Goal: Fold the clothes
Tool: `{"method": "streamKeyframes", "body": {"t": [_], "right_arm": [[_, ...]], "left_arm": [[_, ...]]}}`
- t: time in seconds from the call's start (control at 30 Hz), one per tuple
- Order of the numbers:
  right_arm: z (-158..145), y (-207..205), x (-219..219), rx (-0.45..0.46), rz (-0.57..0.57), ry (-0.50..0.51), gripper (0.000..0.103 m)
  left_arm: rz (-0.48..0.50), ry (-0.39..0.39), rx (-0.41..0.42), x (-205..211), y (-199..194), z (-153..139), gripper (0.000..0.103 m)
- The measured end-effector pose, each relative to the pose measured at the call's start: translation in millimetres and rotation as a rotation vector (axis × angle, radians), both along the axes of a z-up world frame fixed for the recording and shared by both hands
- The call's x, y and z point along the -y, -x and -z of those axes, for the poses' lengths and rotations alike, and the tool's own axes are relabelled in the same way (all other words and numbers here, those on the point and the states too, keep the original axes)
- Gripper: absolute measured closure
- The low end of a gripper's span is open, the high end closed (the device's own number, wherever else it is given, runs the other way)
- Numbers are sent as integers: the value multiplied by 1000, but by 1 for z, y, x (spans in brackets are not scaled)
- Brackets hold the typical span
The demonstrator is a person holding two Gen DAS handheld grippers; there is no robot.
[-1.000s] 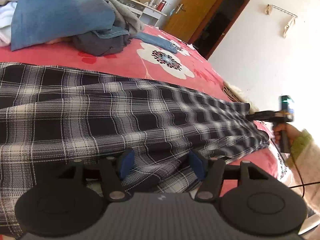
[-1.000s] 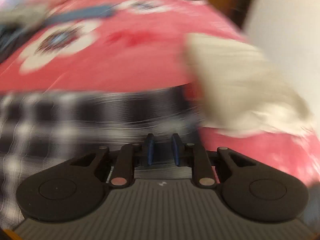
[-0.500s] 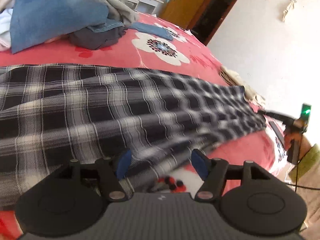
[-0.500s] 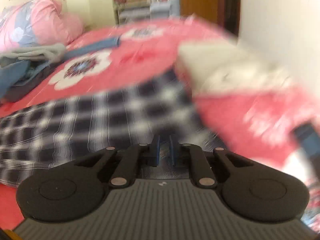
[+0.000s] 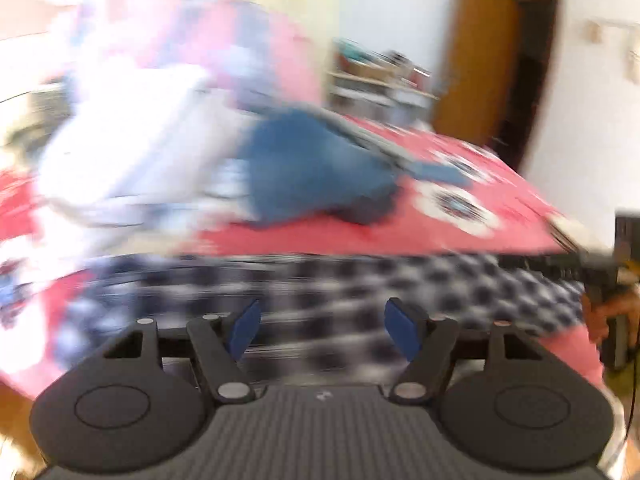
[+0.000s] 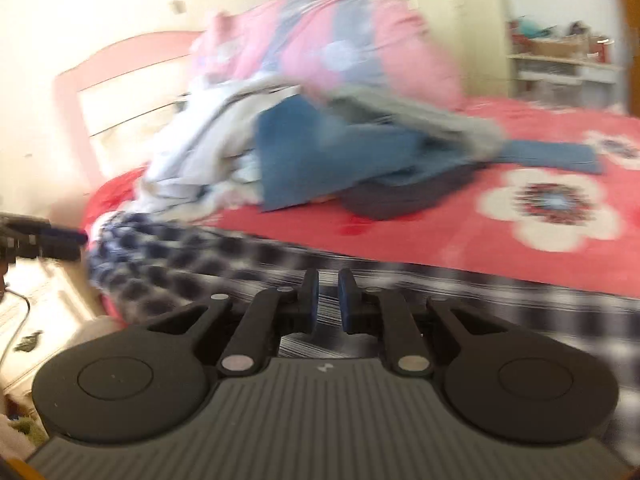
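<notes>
Left gripper point(image 5: 322, 330): its jaws are standing spread wide with nothing between the blue pads point(image 5: 242, 326); it is hovering just above the near edge of the plaid cloth.
Right gripper point(image 6: 325, 300): its pads point(image 6: 310, 300) are sitting nearly together, with a thin strip of checked fabric seeming to run between them; I am reading this as a pinch on the cloth's edge, though blur is making the contact hard to confirm.
Plaid cloth point(image 5: 360, 280): it is lying as a long dark-and-white checked band across the near side of the bed point(image 5: 500, 232), stretching from one gripper toward the other.
Pile point(image 6: 320, 152): blue, grey and pale clothes are sitting heaped behind the plaid cloth, well apart from both grippers.
Handling: the cloth is looking thin, light and limp; it is likely going to sag and crease wherever it is unsupported, and to slide easily over the bedspread.
Where to hold: the corners or hem at each end are looking best, since a pinch mid-edge is likely to leave the ends drooping.
Risk: with only one end held, the free end may be dragging and bunching; the left gripper is probably needing to close on the near hem before any fold.
Blur: both views are smeared, so fine detail of the hem is not showing.
</notes>
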State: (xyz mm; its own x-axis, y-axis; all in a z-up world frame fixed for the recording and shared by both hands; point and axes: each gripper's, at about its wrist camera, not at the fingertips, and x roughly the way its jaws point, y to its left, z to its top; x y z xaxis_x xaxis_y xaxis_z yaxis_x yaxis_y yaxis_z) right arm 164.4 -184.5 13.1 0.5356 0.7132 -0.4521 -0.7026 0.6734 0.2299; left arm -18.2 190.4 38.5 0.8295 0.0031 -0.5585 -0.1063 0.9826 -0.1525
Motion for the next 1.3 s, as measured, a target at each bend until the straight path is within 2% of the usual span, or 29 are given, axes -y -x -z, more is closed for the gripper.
{"method": "streamKeyframes", "body": {"t": [0.07, 0.17, 0.23, 0.3, 0.37, 0.43, 0.47, 0.5, 0.57, 0.67, 0.87, 0.93, 0.97, 1.07, 1.13, 1.17, 1.2, 1.23, 1.27, 1.3], "right_arm": [[20, -17, -12, -71, 53, 38, 92], [65, -44, -18, -194, 226, 194, 93], [57, -33, -22, -194, 233, 144, 89], [35, -6, -37, -106, 176, 108, 87], [16, 27, -66, 13, 80, 100, 72], [7, 57, -108, 94, -65, 100, 66], [3, 71, -131, 133, -143, 99, 60], [2, 85, -153, 171, -216, 109, 58], [8, 108, -201, 248, -344, 155, 54], [18, 137, -273, 351, -464, 238, 51], [48, 169, -376, 487, -593, 373, 37], [61, 175, -402, 546, -598, 434, 36], [67, 176, -412, 570, -599, 466, 31], [80, 174, -434, 601, -598, 529, 29], [76, 162, -436, 536, -564, 474, 37], [73, 154, -435, 489, -543, 433, 48], [68, 143, -432, 424, -524, 384, 51], [62, 130, -426, 339, -506, 326, 58], [57, 118, -421, 258, -486, 268, 68], [54, 105, -414, 180, -467, 211, 72]], "left_arm": [[-100, 74, 2, -34, 18, 14, 30], [-236, 212, 5, -79, 38, 45, 29], [-304, 299, 20, -104, 46, 64, 27], [-358, 385, 42, -126, 53, 80, 26], [-389, 485, 73, -143, 58, 95, 25], [-413, 584, 96, -155, 61, 105, 25], [-423, 622, 108, -160, 63, 110, 25], [-432, 645, 116, -164, 65, 113, 24], [-447, 657, 127, -170, 70, 116, 23], [-475, 651, 133, -178, 83, 117, 22], [-540, 633, 125, -200, 105, 120, 19], [-554, 641, 130, -208, 110, 123, 18], [-560, 648, 135, -212, 111, 125, 18], [-568, 688, 147, -223, 114, 132, 18], [-572, 716, 157, -229, 114, 135, 18], [-571, 728, 166, -232, 113, 136, 18], [-566, 747, 179, -234, 112, 138, 18], [-560, 773, 192, -237, 111, 140, 17], [-551, 812, 207, -241, 108, 143, 17], [-539, 869, 222, -246, 105, 148, 17]]}}
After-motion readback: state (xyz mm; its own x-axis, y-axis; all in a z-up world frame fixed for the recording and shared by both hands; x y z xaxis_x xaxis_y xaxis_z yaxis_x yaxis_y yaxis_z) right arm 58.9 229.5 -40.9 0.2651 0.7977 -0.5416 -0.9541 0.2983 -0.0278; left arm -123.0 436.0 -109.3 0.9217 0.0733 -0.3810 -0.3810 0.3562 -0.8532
